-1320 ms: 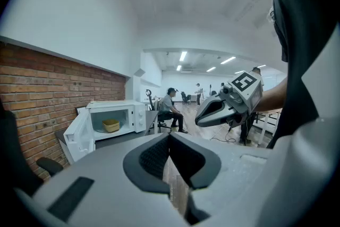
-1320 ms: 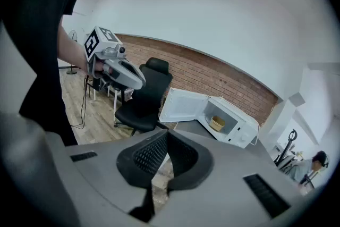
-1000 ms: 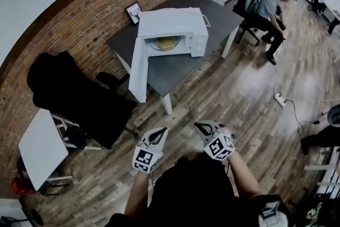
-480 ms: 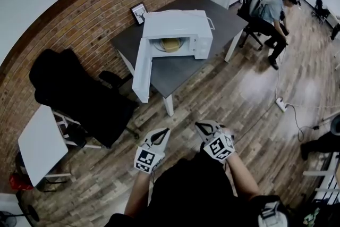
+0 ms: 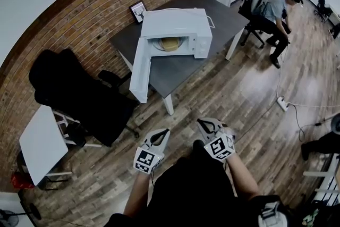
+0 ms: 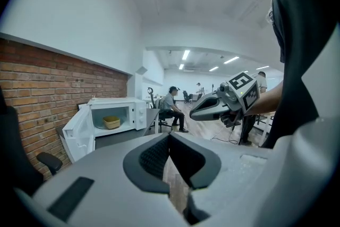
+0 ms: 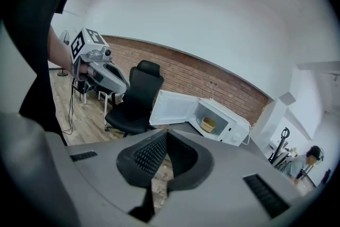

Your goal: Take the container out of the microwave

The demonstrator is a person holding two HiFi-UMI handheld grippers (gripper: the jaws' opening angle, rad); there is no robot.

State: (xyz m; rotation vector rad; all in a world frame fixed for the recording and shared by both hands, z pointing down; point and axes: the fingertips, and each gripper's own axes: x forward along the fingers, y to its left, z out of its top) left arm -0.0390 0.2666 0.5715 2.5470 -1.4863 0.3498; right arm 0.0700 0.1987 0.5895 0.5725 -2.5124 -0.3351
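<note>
The white microwave [image 5: 178, 26] stands on a dark grey table [image 5: 175, 72] with its door [image 5: 139, 69] swung wide open to the left. A yellow container [image 5: 169, 43] sits inside it, also seen in the left gripper view as the container [image 6: 111, 123] and in the right gripper view as the container [image 7: 208, 125]. Both grippers are held low in front of the person, well short of the table. My left gripper [image 5: 161, 134] is shut and empty. My right gripper [image 5: 206, 125] is also shut with nothing in it. Each gripper view shows the other one: the right gripper [image 6: 204, 110] and the left gripper [image 7: 118, 81].
A black office chair [image 5: 79, 95] stands left of the table and a small white table [image 5: 40, 146] further left. A framed picture [image 5: 137, 10] leans on the brick wall. A person [image 5: 273, 8] sits at the back right. A power strip [image 5: 282, 103] lies on the wood floor.
The right gripper has edged slightly forward and up. The left gripper has stayed where it was. The head view has shifted a little, so the microwave sits slightly further right.
</note>
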